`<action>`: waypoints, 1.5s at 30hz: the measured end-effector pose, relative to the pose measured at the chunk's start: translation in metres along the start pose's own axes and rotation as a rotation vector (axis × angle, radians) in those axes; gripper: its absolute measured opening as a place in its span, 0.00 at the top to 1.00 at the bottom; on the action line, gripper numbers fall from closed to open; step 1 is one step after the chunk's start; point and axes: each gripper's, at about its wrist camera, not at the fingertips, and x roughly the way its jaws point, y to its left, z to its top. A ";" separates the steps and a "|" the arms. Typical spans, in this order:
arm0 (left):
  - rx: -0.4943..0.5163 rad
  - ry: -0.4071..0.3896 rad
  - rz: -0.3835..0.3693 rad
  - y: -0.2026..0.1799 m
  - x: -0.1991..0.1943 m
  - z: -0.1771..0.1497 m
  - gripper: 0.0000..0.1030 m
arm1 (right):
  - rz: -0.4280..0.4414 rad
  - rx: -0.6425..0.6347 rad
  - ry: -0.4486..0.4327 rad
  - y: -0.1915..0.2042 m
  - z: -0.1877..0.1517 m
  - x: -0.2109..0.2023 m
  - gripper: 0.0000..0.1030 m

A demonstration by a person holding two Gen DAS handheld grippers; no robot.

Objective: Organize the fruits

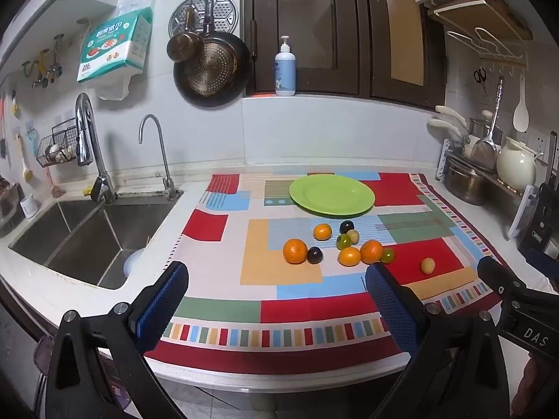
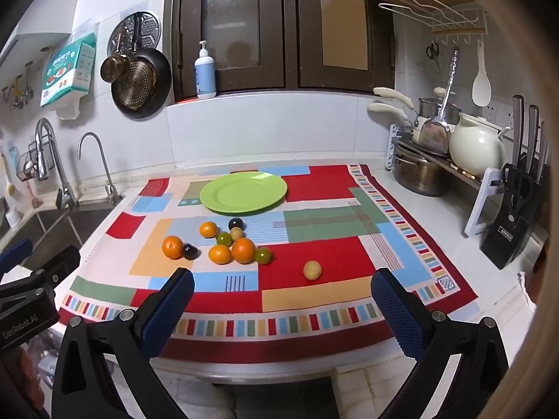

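Both hand-held grippers are wide apart with nothing in them: left hand-held gripper (image 1: 276,300), right hand-held gripper (image 2: 283,300), hanging at the table's (image 2: 391,181) near edge. The fruits (image 1: 344,242) sit bunched on the cloth (image 1: 223,300) just in front of the green plate (image 1: 332,195), one yellow fruit (image 2: 312,270) off alone to the right.

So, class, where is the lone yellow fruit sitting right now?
The yellow fruit lies alone on the tablecloth's red patch, right of the fruit cluster, nearer than the green plate.
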 end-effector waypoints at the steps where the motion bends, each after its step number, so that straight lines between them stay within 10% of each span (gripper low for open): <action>1: -0.001 -0.001 0.001 0.000 0.000 0.000 0.00 | 0.000 0.001 0.000 0.000 0.000 0.000 0.01; 45: 0.028 0.067 -0.001 -0.003 0.023 -0.002 0.00 | -0.001 0.009 0.025 -0.003 0.000 0.015 0.01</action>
